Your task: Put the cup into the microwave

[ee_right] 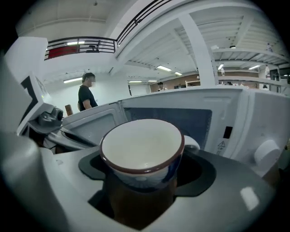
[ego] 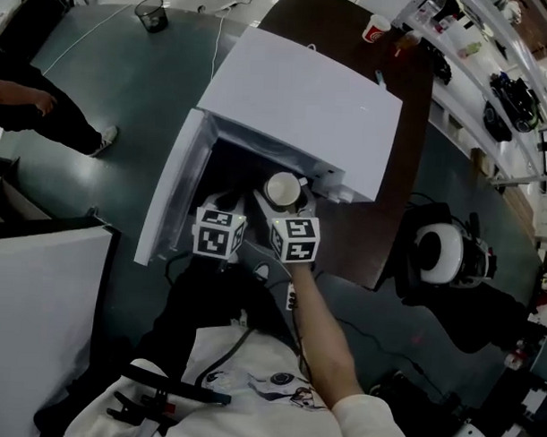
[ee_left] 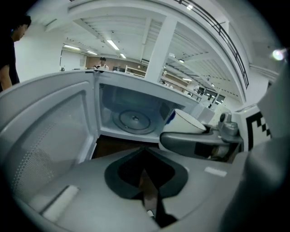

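Cup at the open microwave, mid frame

Right gripper [ego: 284, 204] clamps glossy round cup [ee_right: 142, 152]: white inside, brown rim, blue outside. Left gripper [ee_left: 147, 186] closed, empty. Boxy white microwave [ego: 300, 102]; sticker txt unreadable.

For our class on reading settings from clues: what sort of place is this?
Probably a big lab or workshop hall, not a kitchen: the microwave sits on a table amid open floor, shelves of gear line one side, strip lights run overhead.
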`<state>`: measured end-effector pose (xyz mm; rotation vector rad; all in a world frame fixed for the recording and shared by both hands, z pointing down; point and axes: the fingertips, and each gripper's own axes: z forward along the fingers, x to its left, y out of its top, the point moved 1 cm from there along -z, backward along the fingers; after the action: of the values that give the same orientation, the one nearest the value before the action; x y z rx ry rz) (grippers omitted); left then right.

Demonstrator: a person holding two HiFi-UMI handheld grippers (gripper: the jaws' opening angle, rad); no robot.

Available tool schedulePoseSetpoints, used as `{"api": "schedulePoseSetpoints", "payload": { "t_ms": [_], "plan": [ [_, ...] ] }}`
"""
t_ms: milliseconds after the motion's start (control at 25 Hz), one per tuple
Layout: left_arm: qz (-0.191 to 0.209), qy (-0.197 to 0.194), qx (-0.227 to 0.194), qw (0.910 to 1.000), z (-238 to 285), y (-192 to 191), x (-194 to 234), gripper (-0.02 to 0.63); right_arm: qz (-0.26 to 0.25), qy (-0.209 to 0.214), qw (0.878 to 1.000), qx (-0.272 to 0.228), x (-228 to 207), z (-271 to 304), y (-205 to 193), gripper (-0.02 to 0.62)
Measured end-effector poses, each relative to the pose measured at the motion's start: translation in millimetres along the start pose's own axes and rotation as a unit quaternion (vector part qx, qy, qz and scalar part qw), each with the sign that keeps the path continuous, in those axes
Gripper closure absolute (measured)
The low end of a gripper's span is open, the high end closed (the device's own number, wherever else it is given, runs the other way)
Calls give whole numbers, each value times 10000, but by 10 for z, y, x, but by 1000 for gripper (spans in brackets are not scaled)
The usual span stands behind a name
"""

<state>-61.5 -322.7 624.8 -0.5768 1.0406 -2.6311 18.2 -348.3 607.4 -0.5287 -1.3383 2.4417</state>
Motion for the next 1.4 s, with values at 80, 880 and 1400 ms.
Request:
{"api": "schedulePoseSetpoints", "payload": {
  "t_ms": [80, 880, 1400],
  "plan": [
    [20, 0, 78, 10000, 80, -42, 39, 606, -49, 19, 10000, 18, -45, 183, -36, 185],
    [-118, -214, 491, 9985, 346, -332, 190, 606, -51, -414, 9980, -476, -545, 1177, 310, 186],
    [-195, -255, 578, 9978, 231, -546, 181, 606, -39, -780, 9955, -530, -801, 1456, 440, 186]
  ]
}}
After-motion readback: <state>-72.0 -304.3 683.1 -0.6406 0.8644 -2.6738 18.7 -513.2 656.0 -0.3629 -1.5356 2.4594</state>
